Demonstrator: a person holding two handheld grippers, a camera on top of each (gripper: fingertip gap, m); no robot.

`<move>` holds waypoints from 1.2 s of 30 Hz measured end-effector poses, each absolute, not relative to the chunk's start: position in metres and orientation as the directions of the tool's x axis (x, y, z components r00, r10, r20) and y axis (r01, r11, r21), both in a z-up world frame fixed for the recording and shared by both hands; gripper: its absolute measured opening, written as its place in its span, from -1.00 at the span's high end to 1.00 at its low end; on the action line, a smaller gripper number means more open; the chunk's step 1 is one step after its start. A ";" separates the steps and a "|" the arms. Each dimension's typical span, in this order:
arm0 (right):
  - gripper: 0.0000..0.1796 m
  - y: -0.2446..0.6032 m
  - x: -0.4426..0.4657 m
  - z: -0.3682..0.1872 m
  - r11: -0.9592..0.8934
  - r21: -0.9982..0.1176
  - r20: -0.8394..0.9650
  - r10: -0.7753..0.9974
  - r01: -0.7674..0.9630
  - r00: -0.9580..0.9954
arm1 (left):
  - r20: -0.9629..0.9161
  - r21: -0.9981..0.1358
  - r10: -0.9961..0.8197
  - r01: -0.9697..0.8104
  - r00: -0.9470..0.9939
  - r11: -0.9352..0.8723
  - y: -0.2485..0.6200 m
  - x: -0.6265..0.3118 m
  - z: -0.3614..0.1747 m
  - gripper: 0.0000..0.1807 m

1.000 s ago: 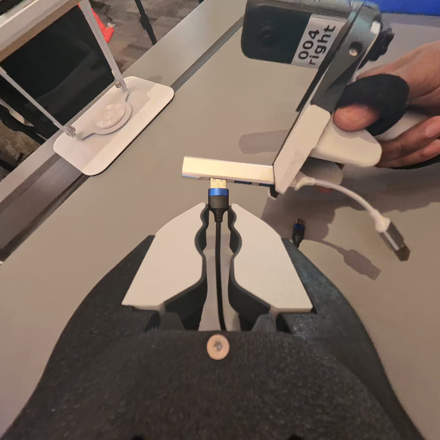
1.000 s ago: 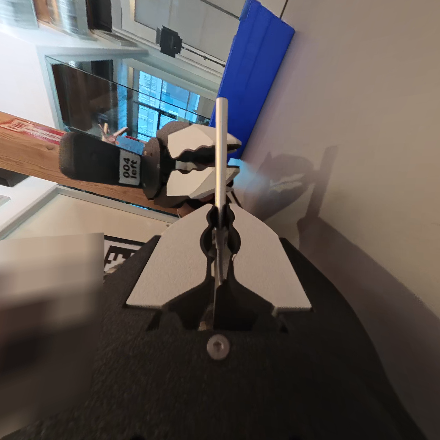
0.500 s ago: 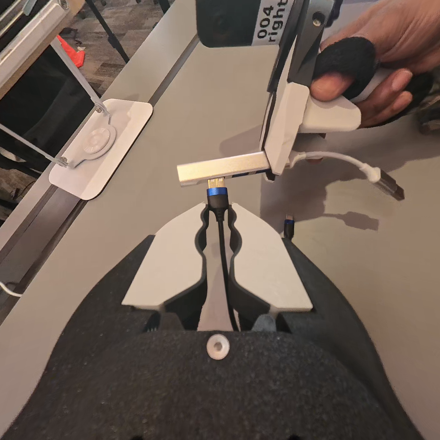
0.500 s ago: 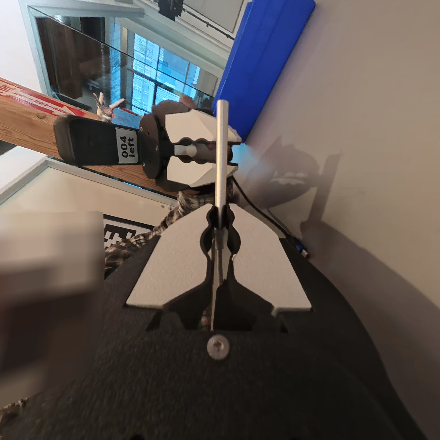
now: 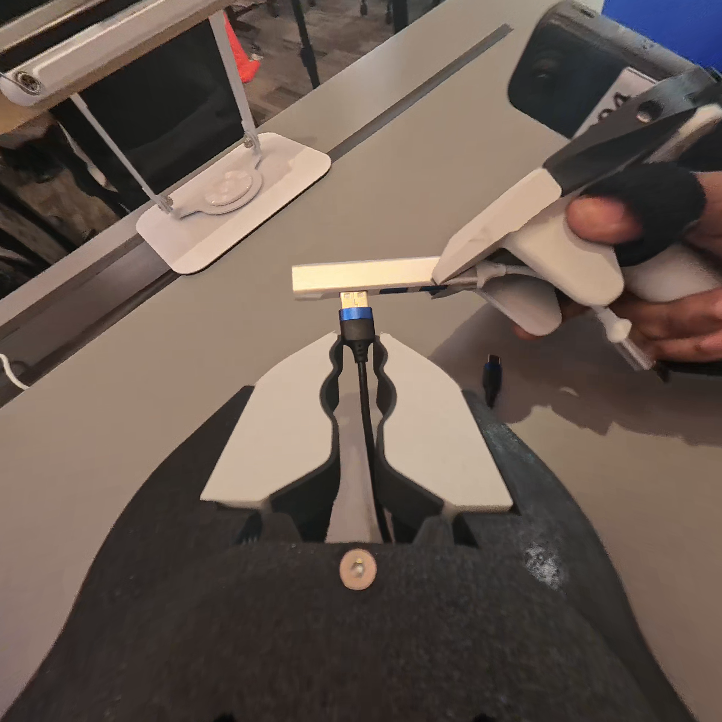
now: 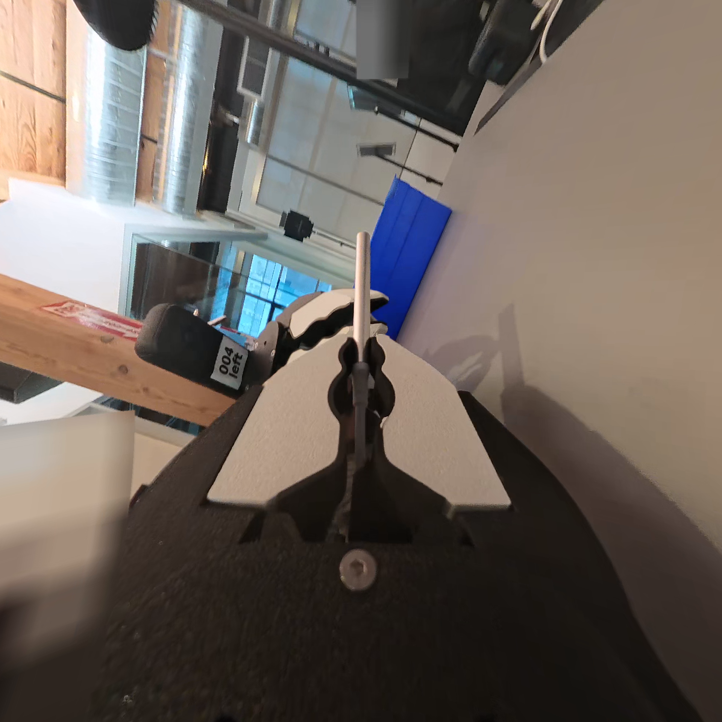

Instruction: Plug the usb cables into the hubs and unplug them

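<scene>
By the tabletop's (image 5: pixel 203 390) left edge sits a white stand (image 5: pixel 234 203). The left gripper (image 5: pixel 357 338) has its jaws clenched on the black cable's plug (image 5: pixel 356 314), whose gold tip meets a port in the silver hub (image 5: pixel 363 279), held in the air above the tabletop. Half a second ago the plug looked sunk about as far; it still shows bare metal, so seating is likely unfinished. The right gripper (image 6: pixel 361 344), jaws grasping the hub's right end, has tilted. The cable's other plug (image 5: pixel 491 375) lies on the tabletop.
</scene>
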State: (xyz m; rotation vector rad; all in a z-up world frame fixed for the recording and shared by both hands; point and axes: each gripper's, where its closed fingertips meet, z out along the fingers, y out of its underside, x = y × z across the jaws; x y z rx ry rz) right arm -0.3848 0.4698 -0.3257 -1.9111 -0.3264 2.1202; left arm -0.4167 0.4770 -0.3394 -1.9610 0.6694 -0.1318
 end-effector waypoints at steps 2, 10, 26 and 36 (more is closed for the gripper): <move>0.93 0.474 -0.384 -0.325 -0.939 -0.329 -0.935 0.339 -0.104 -0.101 | -0.108 -0.882 -0.504 -0.316 0.857 -0.349 0.481 -0.414 -0.338 0.85; 0.93 0.505 -0.361 -0.318 -0.898 -0.346 -0.923 0.378 -0.272 -0.074 | -0.090 -0.890 -0.520 -0.303 0.850 -0.342 0.476 -0.421 -0.343 0.85; 0.92 0.480 -0.380 -0.320 -0.914 -0.377 -0.914 0.393 -0.152 -0.100 | -0.150 -0.867 -0.608 -0.399 0.780 -0.297 0.473 -0.398 -0.343 0.85; 0.92 0.476 -0.383 -0.321 -0.898 -0.422 -0.899 0.432 -0.123 -0.069 | -0.175 -0.875 -0.584 -0.397 0.793 -0.277 0.474 -0.402 -0.340 0.85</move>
